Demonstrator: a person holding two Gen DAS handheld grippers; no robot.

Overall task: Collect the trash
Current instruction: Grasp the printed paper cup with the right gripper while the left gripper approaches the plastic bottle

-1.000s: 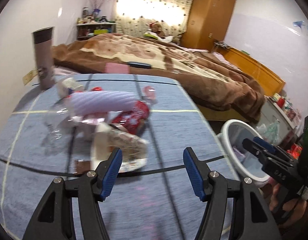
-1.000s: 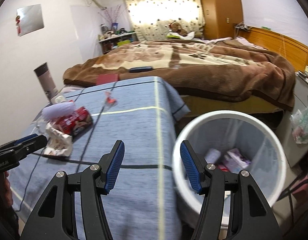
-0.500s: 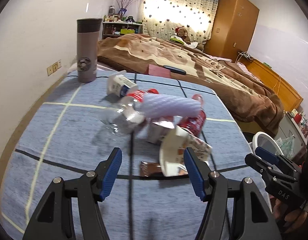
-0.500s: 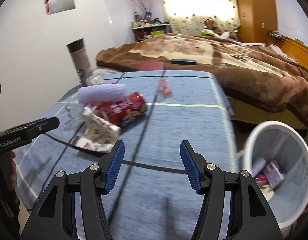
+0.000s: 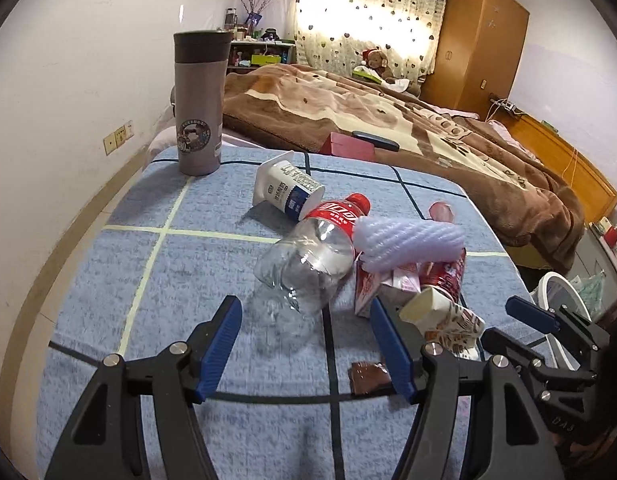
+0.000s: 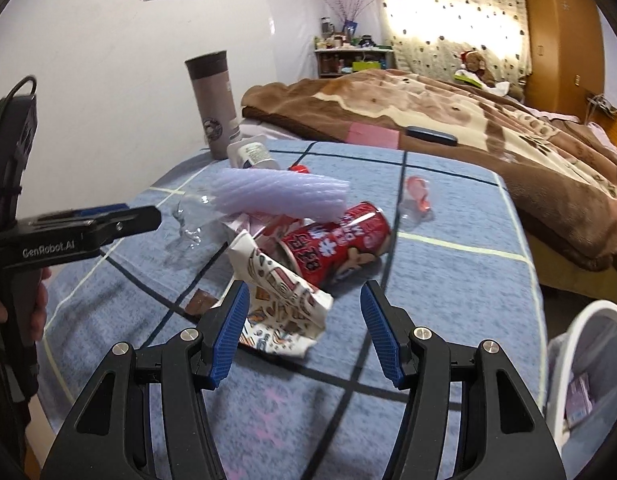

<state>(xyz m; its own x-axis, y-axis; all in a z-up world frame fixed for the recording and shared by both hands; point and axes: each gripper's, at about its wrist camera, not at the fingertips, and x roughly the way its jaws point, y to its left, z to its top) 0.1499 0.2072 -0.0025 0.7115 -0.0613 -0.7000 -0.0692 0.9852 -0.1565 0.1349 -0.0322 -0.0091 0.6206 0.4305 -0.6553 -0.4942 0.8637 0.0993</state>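
Both tongs stand spread and empty; our left gripper (image 5: 306,346) is opening over the clear bottle (image 5: 308,264). We aim the right gripper (image 6: 304,330) at the crumpled patterned carton (image 6: 280,300), probably loose, pinching mid-body before the bin (image 6: 588,360).

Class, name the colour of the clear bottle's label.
Red with white lettering on the bottle's label; left wrist view shows it best.

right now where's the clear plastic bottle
The clear plastic bottle lies on its side on the blue cloth, left of the trash pile, its red cap by the white cup.
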